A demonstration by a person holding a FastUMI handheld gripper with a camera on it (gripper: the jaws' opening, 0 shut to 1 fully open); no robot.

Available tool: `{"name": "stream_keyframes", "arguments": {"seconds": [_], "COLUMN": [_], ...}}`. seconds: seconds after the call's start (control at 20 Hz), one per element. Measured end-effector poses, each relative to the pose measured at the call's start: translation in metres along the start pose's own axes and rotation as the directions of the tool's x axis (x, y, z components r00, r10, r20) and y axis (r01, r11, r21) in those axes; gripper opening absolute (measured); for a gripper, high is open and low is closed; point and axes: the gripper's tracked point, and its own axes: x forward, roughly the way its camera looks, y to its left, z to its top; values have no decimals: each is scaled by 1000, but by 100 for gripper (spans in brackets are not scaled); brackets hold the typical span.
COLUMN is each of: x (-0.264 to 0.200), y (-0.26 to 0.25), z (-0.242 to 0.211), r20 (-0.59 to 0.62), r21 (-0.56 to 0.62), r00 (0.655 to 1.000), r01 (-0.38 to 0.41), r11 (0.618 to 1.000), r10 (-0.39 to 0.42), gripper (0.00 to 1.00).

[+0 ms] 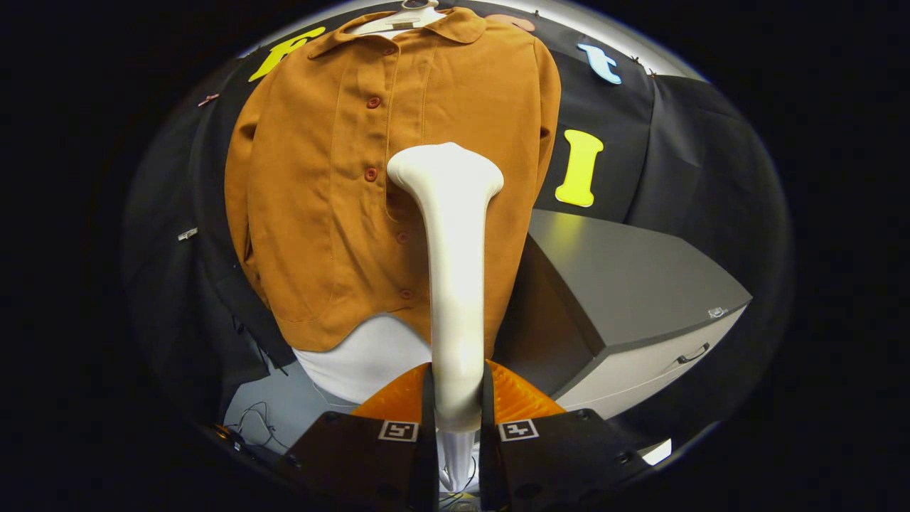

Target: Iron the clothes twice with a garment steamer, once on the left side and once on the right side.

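Gripper [455, 409] fingers clamped on the garment steamer [452, 284] handle, its head against the hanging shirt [320, 199]

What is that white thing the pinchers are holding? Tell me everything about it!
It is the garment steamer, smooth, glossy and cream-white, like plastic. Its long handle rises from between the gripper fingers, which press on it from both sides, and widens into a flared head at the top. The head sits in front of the orange shirt, just beside its row of buttons. Whether it touches the cloth cannot be told.
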Motion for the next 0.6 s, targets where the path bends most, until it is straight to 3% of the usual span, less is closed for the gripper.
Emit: {"name": "stream_keyframes", "arguments": {"seconds": [0.6], "x": [-84], "y": [-11], "z": [39], "r20": [137], "r21": [61], "r00": [991], "r01": [-1], "r11": [998], "r10": [-8], "gripper": [26]}}
